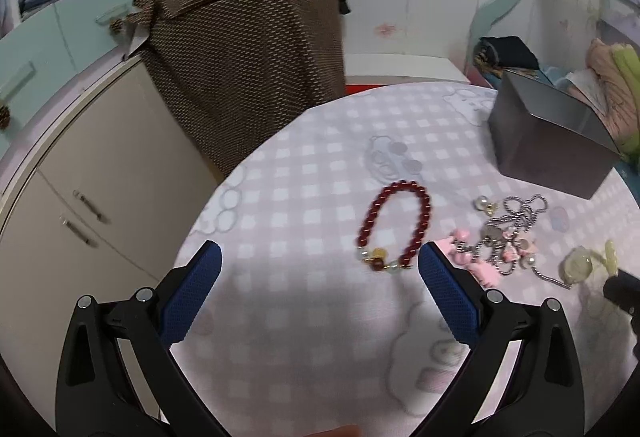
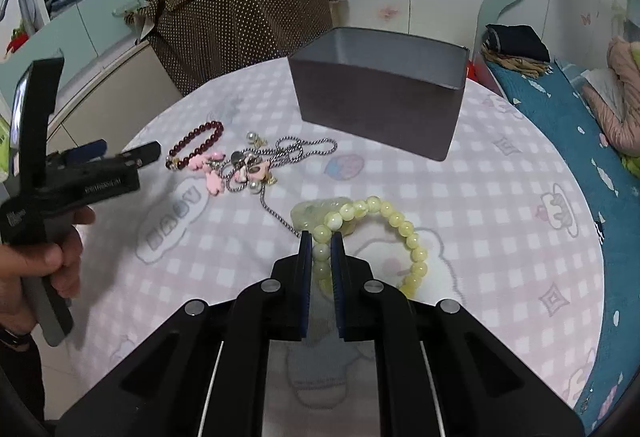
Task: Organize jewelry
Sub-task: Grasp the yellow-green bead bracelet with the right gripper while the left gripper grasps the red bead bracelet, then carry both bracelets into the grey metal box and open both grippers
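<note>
Near the tabletop's (image 2: 500,197) front edge, my right gripper (image 2: 321,237) is clamping the light, slippery pale-green bead bracelet (image 2: 400,229) across one bead; my left gripper (image 1: 320,257) is hanging spread apart.

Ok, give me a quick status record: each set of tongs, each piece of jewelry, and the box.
left tongs: open, over the tablecloth, holding nothing
right tongs: shut on the yellow-green bead bracelet
dark red bead bracelet: on the tablecloth just ahead of the left tongs, not gripped
silver chain with pink charms: tangled pile between the two bracelets
gray box: open-topped, at the far side of the table; contents cannot be seen
tablecloth: pink checked
</note>
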{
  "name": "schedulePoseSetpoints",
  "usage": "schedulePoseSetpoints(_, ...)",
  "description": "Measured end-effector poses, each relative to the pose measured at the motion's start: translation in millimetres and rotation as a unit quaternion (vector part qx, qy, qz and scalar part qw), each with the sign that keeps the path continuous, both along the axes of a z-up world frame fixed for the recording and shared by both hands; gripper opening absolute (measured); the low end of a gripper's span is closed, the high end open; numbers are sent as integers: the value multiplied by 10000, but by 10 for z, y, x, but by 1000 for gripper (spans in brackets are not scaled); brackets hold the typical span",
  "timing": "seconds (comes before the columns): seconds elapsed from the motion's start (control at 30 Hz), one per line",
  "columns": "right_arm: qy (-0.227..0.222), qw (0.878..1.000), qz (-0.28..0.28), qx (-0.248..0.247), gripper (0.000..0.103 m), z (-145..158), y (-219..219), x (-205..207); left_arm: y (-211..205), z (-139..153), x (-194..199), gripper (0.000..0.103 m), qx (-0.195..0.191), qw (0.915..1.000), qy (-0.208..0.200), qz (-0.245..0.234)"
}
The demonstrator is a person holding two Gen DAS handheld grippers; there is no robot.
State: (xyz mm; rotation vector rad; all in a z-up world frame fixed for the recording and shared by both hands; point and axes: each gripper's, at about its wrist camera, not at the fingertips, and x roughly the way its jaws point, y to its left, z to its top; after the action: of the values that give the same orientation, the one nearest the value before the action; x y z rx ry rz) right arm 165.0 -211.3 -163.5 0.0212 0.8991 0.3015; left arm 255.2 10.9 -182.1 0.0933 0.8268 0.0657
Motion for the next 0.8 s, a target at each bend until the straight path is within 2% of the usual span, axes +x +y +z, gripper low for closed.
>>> schedulePoseSetpoints(0.07, 23, 10000, 19, 63, 8, 14, -10, 12, -16, -38, 87, 98, 116, 9999, 45, 50)
schedulePoseSetpoints(0.17, 47, 10000, 47, 72, 8, 12, -2, 23, 28, -115, 240, 98, 26, 9997, 120, 206)
schedulePoseSetpoints(0.27, 59, 9999, 59, 82, 8, 9, 16, 36, 13, -257, 378, 98, 229, 9989, 365, 193)
schedulePoseSetpoints(0.37, 15, 9999, 65, 129, 8, 61, -2, 43, 34, -285, 387, 97, 127, 9990, 400, 168)
schedulePoseSetpoints(0.4, -5, 9999, 63, 145, 8, 81, -9, 47, 47, -284, 389, 90, 61, 9990, 422, 136)
schedulePoseSetpoints(0.43, -30, 9998, 59, 178, 8, 109, -26, 51, 62, -280, 386, 76, -135, 9988, 461, 19)
schedulePoseSetpoints(0.47, -65, 9997, 56, 227, 8, 150, -48, 52, 76, -276, 390, 68, -321, 9982, 494, -70)
schedulePoseSetpoints(0.5, -84, 9996, 57, 263, 8, 180, -67, 54, 73, -265, 381, 53, -482, 9972, 544, -169)
schedulePoseSetpoints(0.53, -107, 9995, 53, 299, 8, 217, -88, 57, 26, -249, 369, 31, -435, 9971, 543, -298)
schedulePoseSetpoints(0.6, -162, 9993, 30, 349, 8, 285, -128, 59, -53, -232, 352, 7, -468, 9959, 591, -507)
schedulePoseSetpoints(0.8, -310, 9989, 29, 341, 8, 438, -191, 24, -92, -175, 232, 7, -799, 9927, 584, -689)
